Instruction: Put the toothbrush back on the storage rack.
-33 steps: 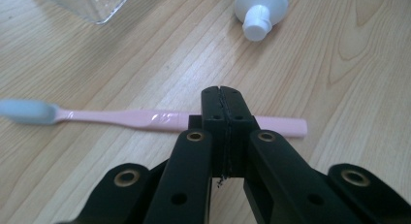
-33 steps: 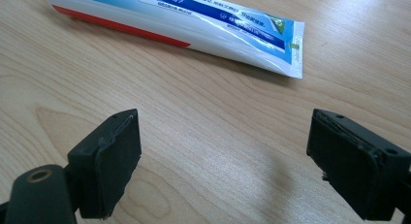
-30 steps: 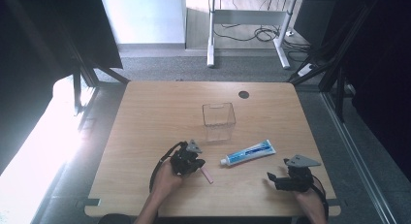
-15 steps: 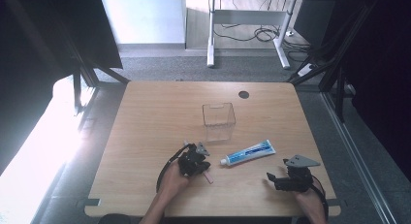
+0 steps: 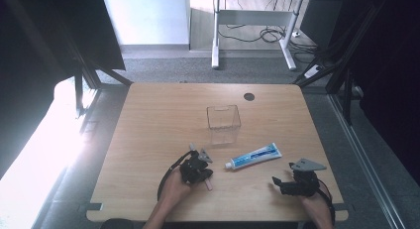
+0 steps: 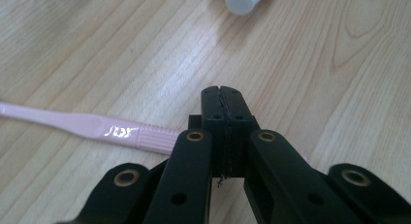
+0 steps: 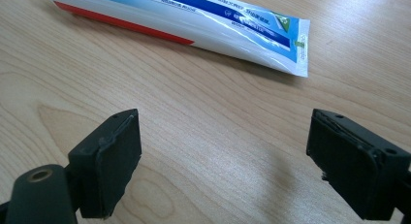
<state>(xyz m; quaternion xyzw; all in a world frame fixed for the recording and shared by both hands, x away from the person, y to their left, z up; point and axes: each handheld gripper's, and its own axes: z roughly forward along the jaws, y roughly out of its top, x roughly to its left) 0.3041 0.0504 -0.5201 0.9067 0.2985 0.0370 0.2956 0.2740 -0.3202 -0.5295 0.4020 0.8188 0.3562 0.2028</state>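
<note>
Left gripper view puts your left hand-held gripper point(image 6: 224, 95), jaws pressed together, just over the pink plastic toothbrush point(image 6: 92, 128) below the white-capped toothpaste tube point(image 6: 241, 0); spread them before grasping

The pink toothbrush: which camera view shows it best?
The left gripper view: the pink toothbrush lies flat on the table, handle running under the shut left gripper. In the high view it is a small pink end beside that gripper.
</note>
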